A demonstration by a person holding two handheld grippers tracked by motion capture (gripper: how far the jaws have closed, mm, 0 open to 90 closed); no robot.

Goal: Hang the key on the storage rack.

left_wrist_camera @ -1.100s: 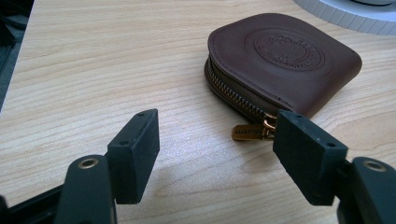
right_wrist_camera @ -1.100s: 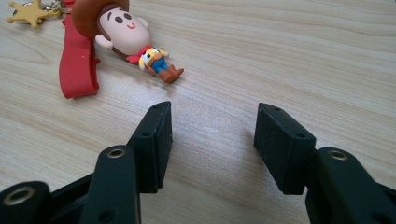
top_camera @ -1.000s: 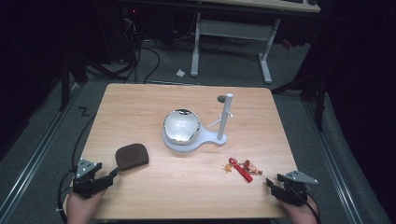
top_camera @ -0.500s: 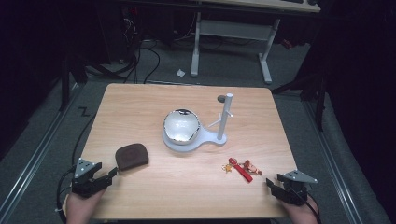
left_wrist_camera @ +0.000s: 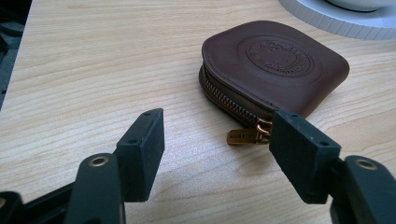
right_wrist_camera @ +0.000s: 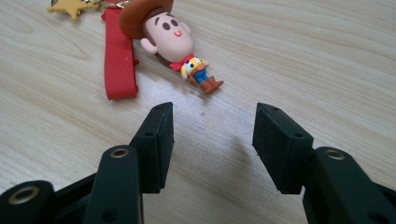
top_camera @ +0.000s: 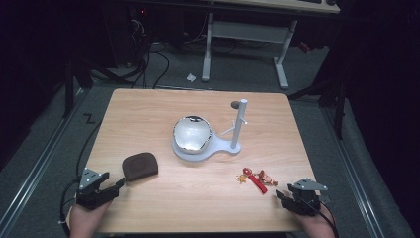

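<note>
Left fingers: left gripper stands wide open over bare wood, nothing between the pads; its jaws have just been closing a little, and they grip nothing.
Left target: brown zip pouch lies just beyond the fingertips, ahead and toward the right-hand jaw in the left gripper view; apart from both pads.
Zip pull: brass tab points back at the gripper, just beside the inner face of the right-hand jaw; whether it touches I cannot tell.
Pouch lie: flat on the table, embossed face up, zipped edge turned toward the fingers; long side runs across the line of approach.
Right fingers: right gripper about half open, empty, pads clear of the wood grain between them.
Right target: cowboy figure keychain lies ahead and toward the left-hand jaw in the right gripper view, boots nearest the fingers, head farthest; near but apart.
Strap: red strap lies alongside the figure, long axis running away from the gripper; gold star charm at its far end.
Nearer hand: in the high view the left gripper sits by the pouch, the right gripper by the keychain; each has its own thing nearest.
Farther out: white stand with upright post and mirror-bright bowl at table centre, well apart from both hands.
Judgement: pouch looks the closer reach; a short push forward and toward the right-hand jaw should bring the zipped edge between the pads.
</note>
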